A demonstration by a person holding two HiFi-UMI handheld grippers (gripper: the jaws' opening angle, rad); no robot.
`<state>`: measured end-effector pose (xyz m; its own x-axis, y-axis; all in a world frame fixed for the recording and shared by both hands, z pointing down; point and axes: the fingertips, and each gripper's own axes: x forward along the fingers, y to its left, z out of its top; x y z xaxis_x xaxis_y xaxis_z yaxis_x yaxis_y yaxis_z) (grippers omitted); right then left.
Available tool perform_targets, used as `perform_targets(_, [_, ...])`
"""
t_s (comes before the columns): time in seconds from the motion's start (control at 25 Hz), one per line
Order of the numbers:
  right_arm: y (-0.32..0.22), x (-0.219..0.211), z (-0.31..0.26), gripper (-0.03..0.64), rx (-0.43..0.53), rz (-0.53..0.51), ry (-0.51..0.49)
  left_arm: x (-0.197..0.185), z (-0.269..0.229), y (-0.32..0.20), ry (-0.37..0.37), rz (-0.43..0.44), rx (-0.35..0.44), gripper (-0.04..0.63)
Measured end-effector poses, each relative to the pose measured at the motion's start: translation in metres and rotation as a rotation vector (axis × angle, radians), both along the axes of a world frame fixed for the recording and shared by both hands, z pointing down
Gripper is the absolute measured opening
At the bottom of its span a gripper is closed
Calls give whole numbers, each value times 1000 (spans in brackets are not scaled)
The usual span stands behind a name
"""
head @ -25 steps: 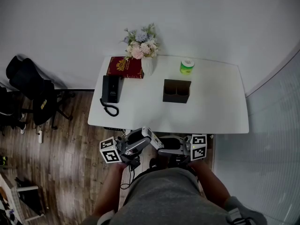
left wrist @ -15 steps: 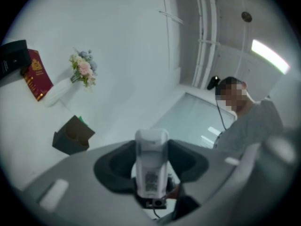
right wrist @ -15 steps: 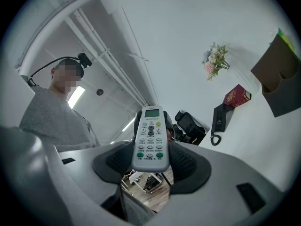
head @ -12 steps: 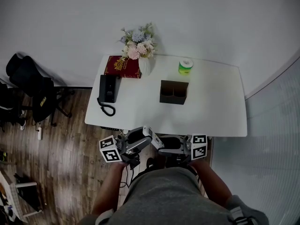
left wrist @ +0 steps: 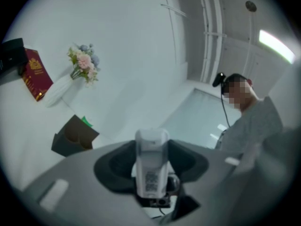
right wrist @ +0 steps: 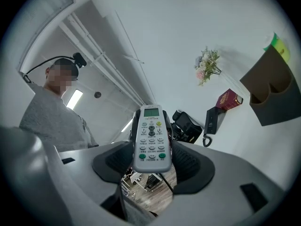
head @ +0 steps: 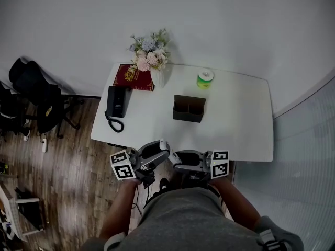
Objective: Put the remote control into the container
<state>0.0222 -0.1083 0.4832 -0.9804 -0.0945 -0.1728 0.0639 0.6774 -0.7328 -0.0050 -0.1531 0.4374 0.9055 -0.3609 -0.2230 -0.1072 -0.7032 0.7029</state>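
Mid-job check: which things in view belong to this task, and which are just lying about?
For the job:
remote control
dark two-pocket container

Lying about:
telephone
red book
vase of flowers
small green cylinder

This is an office: a white desk (head: 235,119) against the far wall carries a black corded phone (head: 115,102) at its left, a red book (head: 133,77), flowers (head: 148,54) and a dark 2-compartment container (head: 189,109), with a black office chair (head: 36,95) on the wood floor (head: 73,161) further left.
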Motion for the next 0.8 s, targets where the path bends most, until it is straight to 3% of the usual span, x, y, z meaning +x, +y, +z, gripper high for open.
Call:
perform_targets(0.44, [-43, 86, 31, 250, -64, 14, 100, 30, 4, -37, -57, -139, -9, 209])
perform_targets(0.48, [-48, 94, 32, 231, -74, 28, 102, 31, 5, -39, -62, -155, -11, 209])
perform_targets(0.6, [-66, 112, 38, 18, -91, 119, 131, 34, 8, -42, -84, -189, -28, 209])
perform_targets(0.8, [-73, 122, 57, 17, -64, 157, 219, 39, 19, -43, -142, -232, -42, 209])
